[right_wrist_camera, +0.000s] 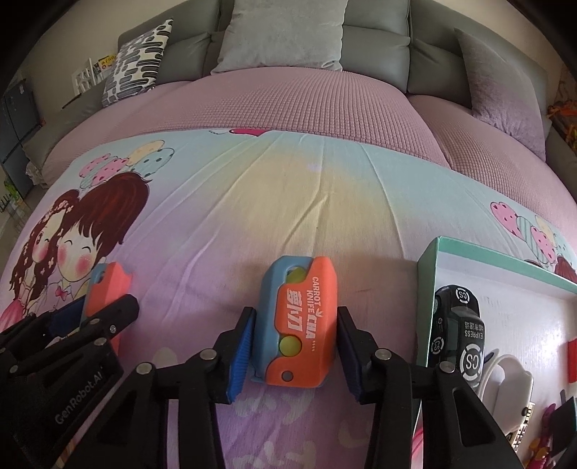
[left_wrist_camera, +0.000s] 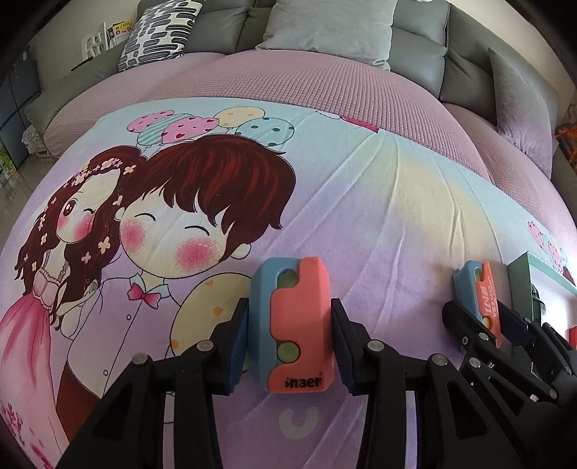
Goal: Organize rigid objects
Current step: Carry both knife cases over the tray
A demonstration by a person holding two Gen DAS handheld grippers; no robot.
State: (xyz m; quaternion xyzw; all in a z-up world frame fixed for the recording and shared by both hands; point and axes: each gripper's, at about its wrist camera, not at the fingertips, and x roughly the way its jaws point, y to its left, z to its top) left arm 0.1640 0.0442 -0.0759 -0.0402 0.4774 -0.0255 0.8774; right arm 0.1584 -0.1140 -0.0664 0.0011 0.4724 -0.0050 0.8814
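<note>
Left wrist view: the left tongs (left_wrist_camera: 290, 346) sit low on the bed sheet (left_wrist_camera: 360, 216) with a blue-and-orange toy knife (left_wrist_camera: 294, 324) between the two pads. The pads (left_wrist_camera: 238, 346) stand just beside the toy's flanks; a thin gap shows on both sides, so the tongs are set narrow around it rather than clamped. At about 3 o'clock from there, the right tongs (left_wrist_camera: 483, 317) bracket a second toy knife (left_wrist_camera: 481, 299) in the same way, and past them at 3 o'clock lies the edge of a teal-rimmed box (left_wrist_camera: 548, 274).

In the right wrist view, the right tongs (right_wrist_camera: 294, 350) straddle that second toy, printed with "CARROT KNIFE", which lies flat on the sheet; the blue pads (right_wrist_camera: 239, 350) look close to its sides, whether touching I cannot tell. At 3 o'clock the box's white floor (right_wrist_camera: 541, 324) already carries a black toy car (right_wrist_camera: 458, 324) and some white and dark items. At 9 o'clock the left tongs (right_wrist_camera: 90, 314) and their toy appear. Farther off, at 12 o'clock, are the pink cover and the grey cushions (right_wrist_camera: 285, 32).

The step in hand seems to be the grasp: both toys are lined up but not yet lifted. The next move calls for closing each pair squarely on the smooth plastic sides, lifting clear of the soft sheet, then carrying towards the box at 3 o'clock and over its rim, the right toy having the shorter path.
</note>
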